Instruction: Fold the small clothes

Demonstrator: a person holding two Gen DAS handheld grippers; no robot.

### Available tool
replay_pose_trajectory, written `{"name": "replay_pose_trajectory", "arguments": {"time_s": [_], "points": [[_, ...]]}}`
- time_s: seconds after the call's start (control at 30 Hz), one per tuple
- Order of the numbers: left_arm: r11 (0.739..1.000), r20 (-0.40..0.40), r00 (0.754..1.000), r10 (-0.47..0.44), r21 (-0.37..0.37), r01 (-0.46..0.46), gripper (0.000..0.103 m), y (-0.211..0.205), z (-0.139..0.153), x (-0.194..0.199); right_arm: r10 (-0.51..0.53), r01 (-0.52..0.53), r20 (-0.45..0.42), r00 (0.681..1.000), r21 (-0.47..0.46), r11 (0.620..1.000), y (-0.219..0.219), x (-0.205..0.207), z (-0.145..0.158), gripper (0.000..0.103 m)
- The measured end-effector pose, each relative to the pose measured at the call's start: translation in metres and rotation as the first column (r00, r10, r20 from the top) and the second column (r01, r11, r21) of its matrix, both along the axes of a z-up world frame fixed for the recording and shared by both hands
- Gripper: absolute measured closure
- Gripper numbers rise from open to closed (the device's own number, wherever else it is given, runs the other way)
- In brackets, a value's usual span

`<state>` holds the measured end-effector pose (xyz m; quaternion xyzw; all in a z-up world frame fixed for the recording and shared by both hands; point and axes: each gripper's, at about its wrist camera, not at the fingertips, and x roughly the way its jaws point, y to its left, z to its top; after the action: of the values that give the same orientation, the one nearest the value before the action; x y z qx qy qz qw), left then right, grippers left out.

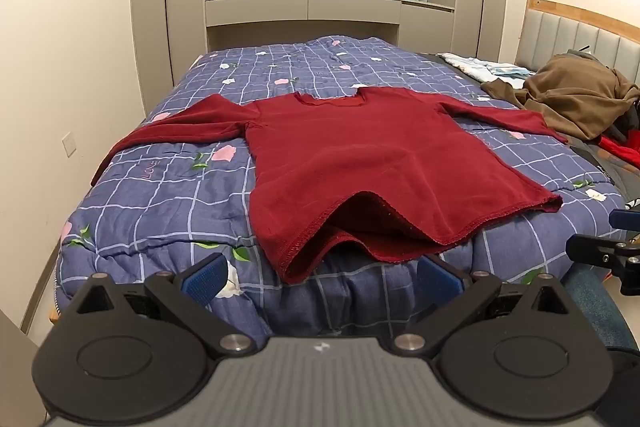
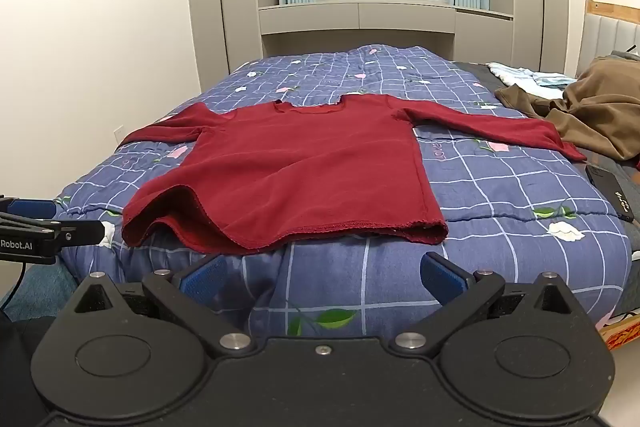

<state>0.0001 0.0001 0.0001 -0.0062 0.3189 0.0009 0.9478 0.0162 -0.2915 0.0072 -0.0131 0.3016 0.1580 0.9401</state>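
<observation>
A dark red long-sleeved top (image 1: 360, 155) (image 2: 304, 163) lies spread flat on the bed, neck toward the window, both sleeves stretched out sideways. Its hem bulges up in a loose fold at the near edge. My left gripper (image 1: 322, 277) hovers open just short of the hem, nothing between its blue pads. My right gripper (image 2: 322, 277) is open too, in front of the bed's near edge, below the hem's right half. Each gripper shows at the side of the other's view: the right one (image 1: 608, 251), the left one (image 2: 48, 227).
The bed carries a blue checked quilt (image 1: 160, 195) (image 2: 500, 195) with flowers. A brown garment (image 1: 576, 99) (image 2: 592, 115) and other clothes are piled at the right by the headboard. A black phone-like object (image 2: 608, 191) lies at the right edge. Wardrobes and a window stand behind.
</observation>
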Motion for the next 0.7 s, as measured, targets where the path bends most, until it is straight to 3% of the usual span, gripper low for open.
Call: {"name": "replay_pose_trajectory", "arguments": {"time_s": [0.7], "points": [[1.000, 0.001, 1.000, 0.002, 0.005, -0.002, 0.000, -0.0025, -0.0012, 0.0012, 0.001, -0.001, 0.003, 1.000, -0.002, 1.000, 0.0010, -0.0011, 0.0011, 0.000]]}}
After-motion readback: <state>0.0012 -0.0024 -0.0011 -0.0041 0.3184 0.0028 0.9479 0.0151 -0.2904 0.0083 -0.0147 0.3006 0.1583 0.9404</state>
